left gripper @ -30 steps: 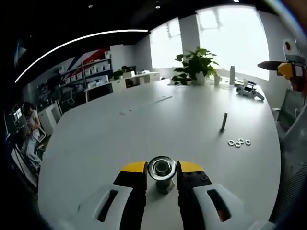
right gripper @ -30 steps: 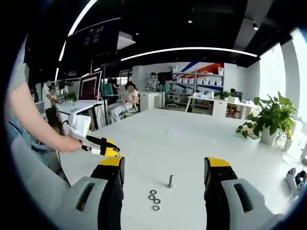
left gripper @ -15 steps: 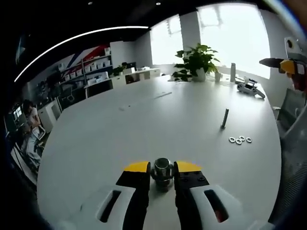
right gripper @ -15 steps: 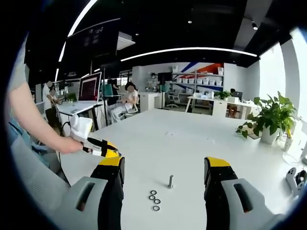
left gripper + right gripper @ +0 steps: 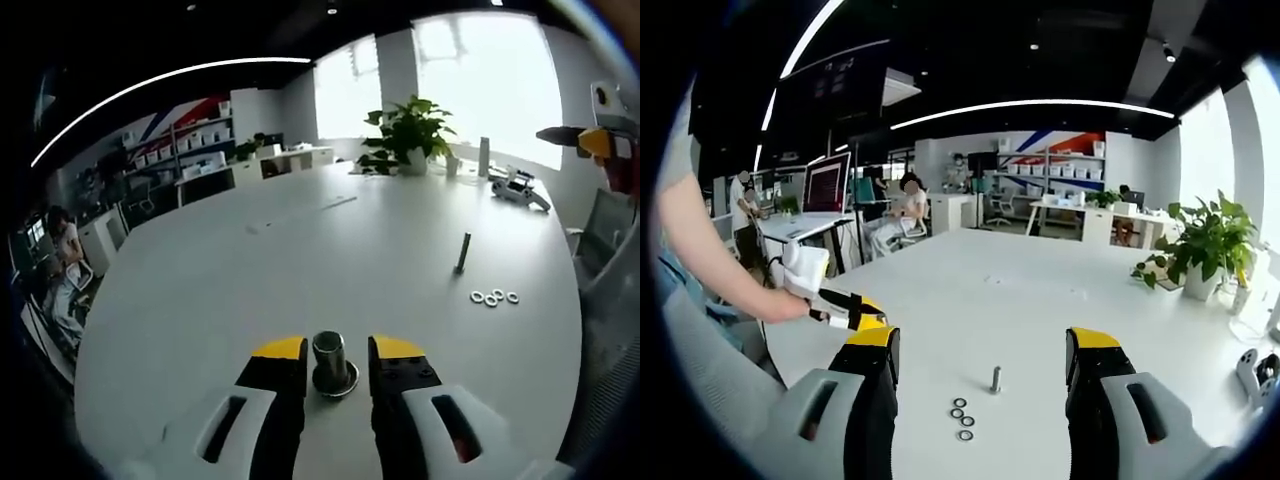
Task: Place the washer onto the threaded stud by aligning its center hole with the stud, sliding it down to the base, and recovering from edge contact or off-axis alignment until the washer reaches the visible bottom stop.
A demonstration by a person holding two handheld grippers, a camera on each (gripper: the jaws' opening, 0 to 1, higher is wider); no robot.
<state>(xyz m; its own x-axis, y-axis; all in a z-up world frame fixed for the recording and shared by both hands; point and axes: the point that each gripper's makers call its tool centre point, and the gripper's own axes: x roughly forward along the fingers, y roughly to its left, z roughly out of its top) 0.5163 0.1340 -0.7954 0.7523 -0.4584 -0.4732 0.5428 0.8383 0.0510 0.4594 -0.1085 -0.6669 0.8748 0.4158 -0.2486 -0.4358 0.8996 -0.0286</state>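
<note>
In the left gripper view, your left gripper (image 5: 335,352) is low over the white table (image 5: 300,260), jaws spread a little and pinching nothing. Between them stands a threaded stud (image 5: 330,356), upright, w/ a washer (image 5: 336,380) lying flat around its foot; I cannot tell if the jaw tips touch it. At approx. 2 o'clock from that stud a second, thin stud (image 5: 462,252) stands on the table, and just below it three loose washers (image 5: 490,297) lie in a short row. A potted plant (image 5: 404,133) is at 12 o'clock near the far table edge. At 3 o'clock, by the view edge, your right gripper (image 5: 597,143) shows its yellow tip.

In the right gripper view, at 9 o'clock your hand (image 5: 780,302) holds the left gripper (image 5: 852,310). Your right gripper (image 5: 981,358) has its jaws spread wide, nothing between them, well above the table (image 5: 1020,290). The thin stud (image 5: 995,379) stands between the jaws in the view, and four loose washers (image 5: 961,417) lie just beside it at 7 o'clock. The plant (image 5: 1200,248) is at 3 o'clock.
</note>
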